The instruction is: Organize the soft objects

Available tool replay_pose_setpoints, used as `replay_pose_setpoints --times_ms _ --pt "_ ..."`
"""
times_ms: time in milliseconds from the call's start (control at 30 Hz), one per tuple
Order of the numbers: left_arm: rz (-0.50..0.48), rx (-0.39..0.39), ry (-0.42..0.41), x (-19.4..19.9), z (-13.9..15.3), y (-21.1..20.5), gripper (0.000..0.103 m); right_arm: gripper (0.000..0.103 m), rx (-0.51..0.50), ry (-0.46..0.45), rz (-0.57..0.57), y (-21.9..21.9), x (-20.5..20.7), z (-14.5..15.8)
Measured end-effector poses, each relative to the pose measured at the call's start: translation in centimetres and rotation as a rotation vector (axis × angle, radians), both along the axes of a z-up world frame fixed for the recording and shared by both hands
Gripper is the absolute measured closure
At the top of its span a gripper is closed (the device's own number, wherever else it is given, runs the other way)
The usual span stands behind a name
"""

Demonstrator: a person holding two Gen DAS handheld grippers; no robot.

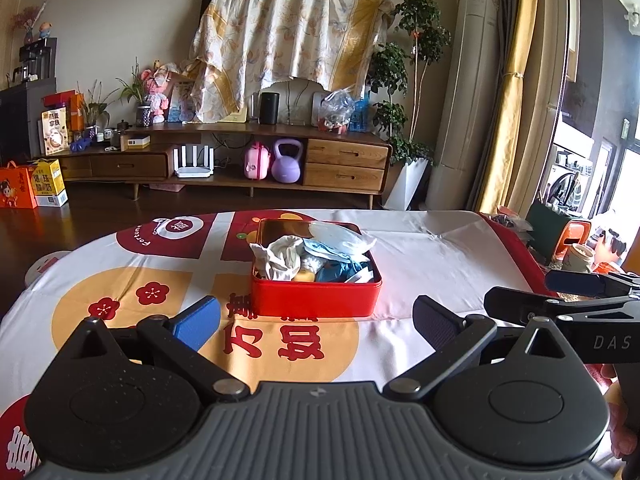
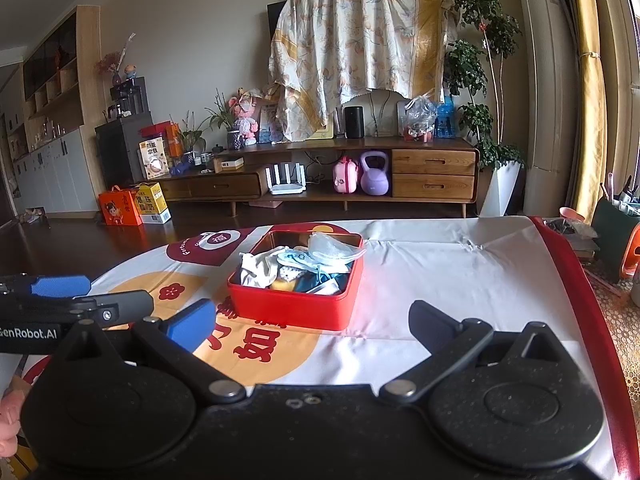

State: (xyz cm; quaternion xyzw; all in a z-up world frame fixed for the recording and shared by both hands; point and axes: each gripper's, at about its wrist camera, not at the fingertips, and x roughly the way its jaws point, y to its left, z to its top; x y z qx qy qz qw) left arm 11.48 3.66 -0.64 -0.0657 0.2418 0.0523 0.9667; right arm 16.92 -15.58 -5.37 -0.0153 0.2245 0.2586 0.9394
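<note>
Nearest the lens in the left wrist view, the left gripper (image 1: 316, 322) stands with its jaws spread wide and nothing between them: one blue pad at 9 o'clock, one dark pad at 3 o'clock, both above the printed tablecloth (image 1: 432, 256). Beyond the gap, toward 12 o'clock, sits the red tin box (image 1: 316, 300), lidless, resting flat on the cloth where the red-and-yellow print meets the plain white part. Soft objects fill it: a crumpled white cloth (image 1: 280, 258) on the 9 o'clock side, a pale bundle in clear wrap (image 1: 340, 238) leaning over the far rim, blue fabric (image 1: 340, 272) at the near 3 o'clock corner, and a yellow piece (image 1: 304, 277) low against the front wall. At the 3 o'clock edge of this view, the right gripper (image 1: 532, 294) reaches in just beside the left one, its fingers apart and empty.

Right wrist view: the right gripper (image 2: 312, 320) likewise shows a wide, empty spread, with the same tin box (image 2: 296, 308) ahead at 12 o'clock, slightly toward 11. The left gripper (image 2: 96, 294) enters from 9 o'clock, near but not touching the box. Behind the table, a wooden media console (image 2: 400, 168) runs along the wall, bearing a purple kettlebell (image 2: 375, 178), with a patterned sheet (image 2: 360, 44) draped above it.
</note>
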Motion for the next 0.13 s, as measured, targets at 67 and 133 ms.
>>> replay_pose_setpoints --times_ms 67,133 --pt "0.002 0.001 0.0 -0.01 0.03 -0.03 0.0 0.0 -0.001 0.0 -0.002 0.0 0.03 -0.01" --pt "-0.003 -0.004 0.002 0.07 0.03 -0.02 0.0 0.0 -0.001 0.003 -0.002 -0.1 0.05 -0.01"
